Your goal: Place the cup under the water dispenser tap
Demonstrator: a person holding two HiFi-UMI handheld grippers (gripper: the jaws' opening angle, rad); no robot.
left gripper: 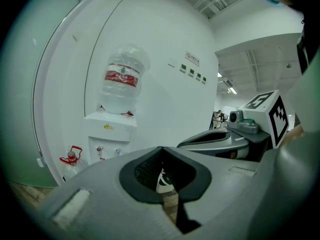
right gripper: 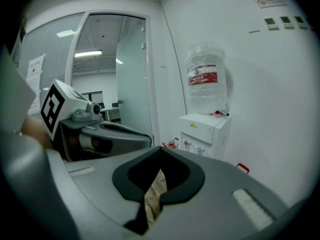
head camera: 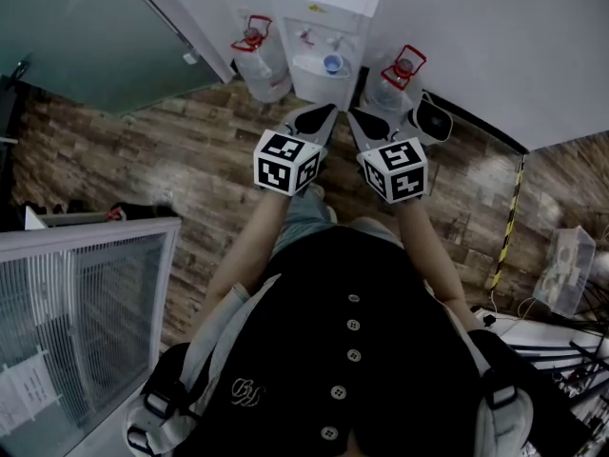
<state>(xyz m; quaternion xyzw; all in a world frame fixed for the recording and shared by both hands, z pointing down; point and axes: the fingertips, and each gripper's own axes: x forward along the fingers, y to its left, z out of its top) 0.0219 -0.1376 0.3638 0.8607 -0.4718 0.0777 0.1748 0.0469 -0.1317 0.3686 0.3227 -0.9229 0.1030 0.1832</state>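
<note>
A white water dispenser (head camera: 319, 17) stands against the wall with a big bottle (left gripper: 122, 79) on top. A small blue cup (head camera: 332, 63) sits in its tray recess below the two taps (head camera: 320, 37). My left gripper (head camera: 317, 115) and right gripper (head camera: 365, 122) hover side by side over the wooden floor just short of the dispenser, both shut with nothing between the jaws. The left gripper view has the dispenser (left gripper: 109, 133) at left beyond my shut left gripper (left gripper: 161, 151). In the right gripper view the dispenser (right gripper: 205, 131) is at right past my shut right gripper (right gripper: 160, 153). Neither gripper view shows the cup.
Spare water bottles with red handles stand on the floor at the dispenser's left (head camera: 259, 57) and right (head camera: 398, 76). A glass door (head camera: 86, 36) fills the upper left. A white louvred unit (head camera: 76, 303) is near my left side, and a striped post (head camera: 509, 219) stands at right.
</note>
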